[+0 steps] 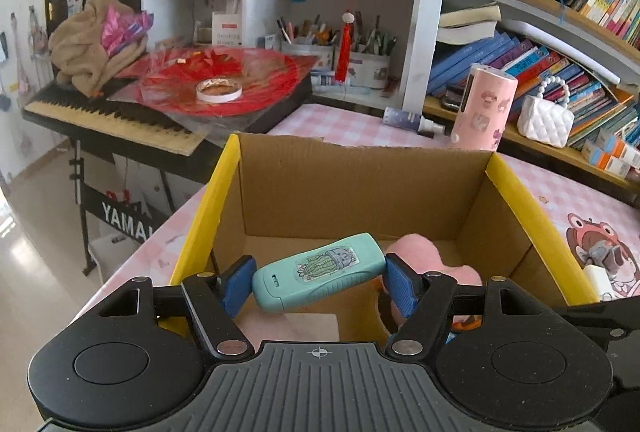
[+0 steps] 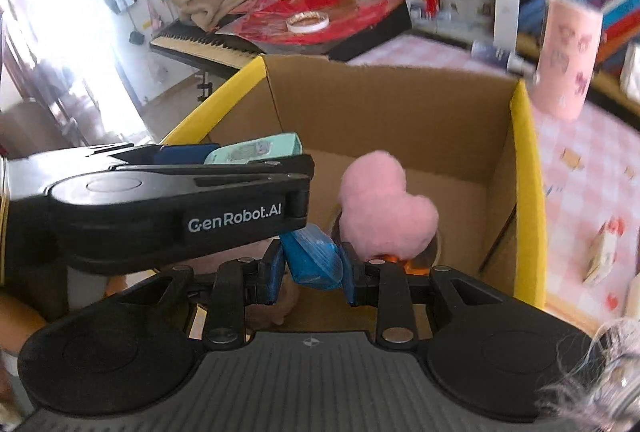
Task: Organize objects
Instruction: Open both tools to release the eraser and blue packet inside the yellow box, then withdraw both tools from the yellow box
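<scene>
My left gripper (image 1: 318, 282) is shut on a teal device with a cactus sticker (image 1: 320, 272) and holds it above the open cardboard box (image 1: 352, 187). A pink heart plush (image 1: 420, 256) lies inside the box. In the right wrist view my right gripper (image 2: 312, 270) is shut on a small blue plastic-wrapped packet (image 2: 314, 262) over the box's (image 2: 400, 111) near edge. The left gripper's body (image 2: 160, 207) crosses just in front, with the teal device (image 2: 256, 149) in it. The pink plush (image 2: 384, 211) sits beyond.
The box has yellow side flaps (image 1: 528, 207) and stands on a pink checked table (image 1: 344, 123). A pink cylinder (image 1: 484, 107) and a dark spray bottle (image 1: 412, 119) stand behind it. A keyboard (image 1: 116, 119) with red items is at the left. Bookshelves (image 1: 560, 63) fill the right.
</scene>
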Action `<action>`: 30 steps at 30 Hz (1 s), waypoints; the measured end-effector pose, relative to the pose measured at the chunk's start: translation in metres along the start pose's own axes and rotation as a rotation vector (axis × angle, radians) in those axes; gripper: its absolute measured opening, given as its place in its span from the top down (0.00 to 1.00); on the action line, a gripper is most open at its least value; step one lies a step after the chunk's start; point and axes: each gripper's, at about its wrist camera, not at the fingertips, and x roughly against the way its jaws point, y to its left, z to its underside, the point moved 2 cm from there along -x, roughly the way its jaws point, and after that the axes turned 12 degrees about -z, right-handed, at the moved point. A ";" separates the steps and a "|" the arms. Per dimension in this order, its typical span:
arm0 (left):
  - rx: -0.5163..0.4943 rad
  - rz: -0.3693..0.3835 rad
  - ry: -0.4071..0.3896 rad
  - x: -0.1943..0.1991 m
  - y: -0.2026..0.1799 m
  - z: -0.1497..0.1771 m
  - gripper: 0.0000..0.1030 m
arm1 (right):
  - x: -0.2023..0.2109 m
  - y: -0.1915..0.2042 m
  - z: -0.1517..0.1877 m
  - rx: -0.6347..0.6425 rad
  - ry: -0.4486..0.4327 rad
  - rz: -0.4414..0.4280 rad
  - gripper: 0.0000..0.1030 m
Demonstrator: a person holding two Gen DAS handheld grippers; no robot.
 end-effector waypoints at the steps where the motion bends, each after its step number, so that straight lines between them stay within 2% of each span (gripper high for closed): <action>1: 0.003 0.000 0.000 0.000 0.000 0.000 0.32 | 0.001 -0.001 0.000 -0.009 0.001 -0.002 0.73; 6: 0.033 0.033 -0.011 0.008 0.004 -0.002 0.27 | 0.008 0.008 0.003 0.056 -0.029 0.057 0.68; 8: 0.040 0.048 -0.044 0.019 0.006 -0.004 0.20 | 0.016 0.014 0.004 0.075 -0.056 0.063 0.61; 11: 0.043 0.056 -0.115 0.042 0.010 -0.009 0.20 | 0.031 0.026 0.005 0.133 -0.111 0.087 0.57; 15: 0.063 0.066 -0.209 0.079 0.021 -0.010 0.16 | 0.054 0.043 0.010 0.209 -0.173 0.126 0.54; 19: 0.075 0.063 -0.252 0.108 0.032 -0.004 0.13 | 0.072 0.055 0.017 0.247 -0.214 0.173 0.51; 24: 0.082 0.038 -0.257 0.134 0.047 0.015 0.11 | 0.091 0.067 0.041 0.244 -0.246 0.257 0.46; 30: 0.072 0.016 -0.203 0.146 0.061 0.049 0.11 | 0.103 0.075 0.076 0.166 -0.261 0.322 0.45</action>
